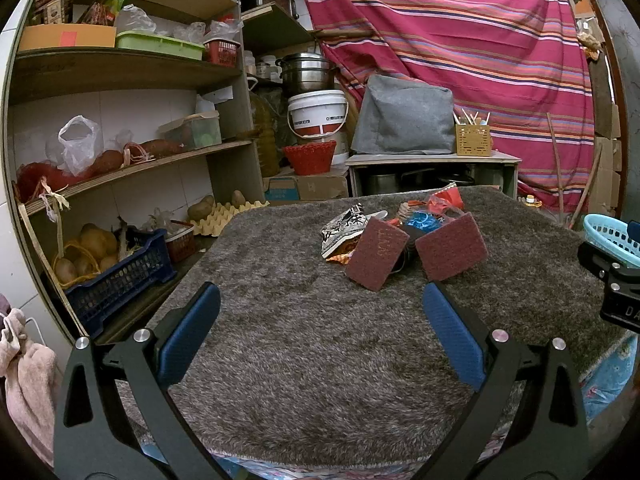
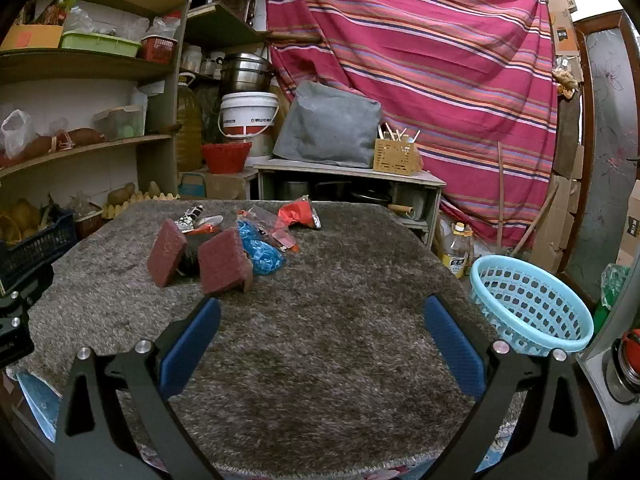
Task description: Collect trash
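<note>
A heap of trash lies on the grey shaggy table cover (image 1: 300, 340) (image 2: 320, 360): two maroon scouring pads (image 1: 376, 252) (image 1: 452, 246) (image 2: 166, 252) (image 2: 222, 260) standing on edge, a black-and-white wrapper (image 1: 344, 228) (image 2: 190, 216), a blue crumpled bag (image 1: 420, 222) (image 2: 260, 252) and a red foil wrapper (image 1: 448, 198) (image 2: 298, 214). My left gripper (image 1: 320, 328) is open, short of the pads, nothing between its blue pads. My right gripper (image 2: 320, 332) is open too, just right of the nearer pad. A light blue basket (image 2: 528, 304) (image 1: 610, 236) sits at the table's right edge.
Wooden shelves (image 1: 120, 68) with boxes, bags and a blue crate of potatoes (image 1: 116, 276) stand at the left. A low shelf (image 1: 432, 160) with a grey bundle and a striped red cloth (image 1: 460, 40) are behind the table. An oil bottle (image 2: 456, 256) stands on the floor beside the basket.
</note>
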`<action>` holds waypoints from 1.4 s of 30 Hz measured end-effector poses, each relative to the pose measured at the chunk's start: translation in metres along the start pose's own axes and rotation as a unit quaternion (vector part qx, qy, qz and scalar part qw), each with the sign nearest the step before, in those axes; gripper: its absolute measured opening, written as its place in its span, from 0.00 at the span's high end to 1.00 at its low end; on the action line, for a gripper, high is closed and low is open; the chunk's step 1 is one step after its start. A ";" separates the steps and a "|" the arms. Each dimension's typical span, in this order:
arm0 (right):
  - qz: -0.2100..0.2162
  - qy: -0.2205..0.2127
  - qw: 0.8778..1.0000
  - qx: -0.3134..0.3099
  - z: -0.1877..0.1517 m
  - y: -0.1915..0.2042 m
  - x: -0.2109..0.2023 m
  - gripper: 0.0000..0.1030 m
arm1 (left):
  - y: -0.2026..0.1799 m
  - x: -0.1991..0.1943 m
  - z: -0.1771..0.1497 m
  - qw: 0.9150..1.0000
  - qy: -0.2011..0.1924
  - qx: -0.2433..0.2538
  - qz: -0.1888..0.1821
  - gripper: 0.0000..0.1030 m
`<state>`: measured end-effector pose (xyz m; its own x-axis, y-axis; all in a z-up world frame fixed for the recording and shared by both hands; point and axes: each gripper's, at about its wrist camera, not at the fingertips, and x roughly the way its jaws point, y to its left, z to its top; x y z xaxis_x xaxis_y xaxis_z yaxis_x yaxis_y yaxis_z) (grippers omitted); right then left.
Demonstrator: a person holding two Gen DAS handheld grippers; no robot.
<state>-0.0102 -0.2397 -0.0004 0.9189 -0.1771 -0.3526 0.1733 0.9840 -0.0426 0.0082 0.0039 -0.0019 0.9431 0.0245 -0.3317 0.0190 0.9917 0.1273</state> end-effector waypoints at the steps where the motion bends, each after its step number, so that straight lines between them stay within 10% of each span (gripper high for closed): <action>1: 0.000 0.000 1.000 0.000 0.000 -0.002 0.000 0.04 | 0.000 0.000 0.000 1.000 0.000 0.000 0.000 0.05; 20: -0.021 0.012 0.999 -0.026 0.016 -0.011 0.015 0.04 | 0.015 0.018 0.025 1.000 0.005 0.001 0.008 0.05; 31: -0.030 0.056 0.997 -0.036 0.070 -0.016 0.089 0.04 | 0.010 0.103 0.077 0.999 0.016 0.032 -0.027 0.05; 42: -0.043 0.123 0.991 -0.022 0.063 -0.042 0.159 0.04 | -0.020 0.176 0.036 0.991 0.087 0.039 -0.090 0.05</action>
<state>0.1507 -0.3107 0.0045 0.7866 -0.2540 -0.5628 0.2262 0.9666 -0.1202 0.1859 -0.0164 -0.0290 0.8509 -0.1249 -0.5103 0.2145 0.9693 0.1203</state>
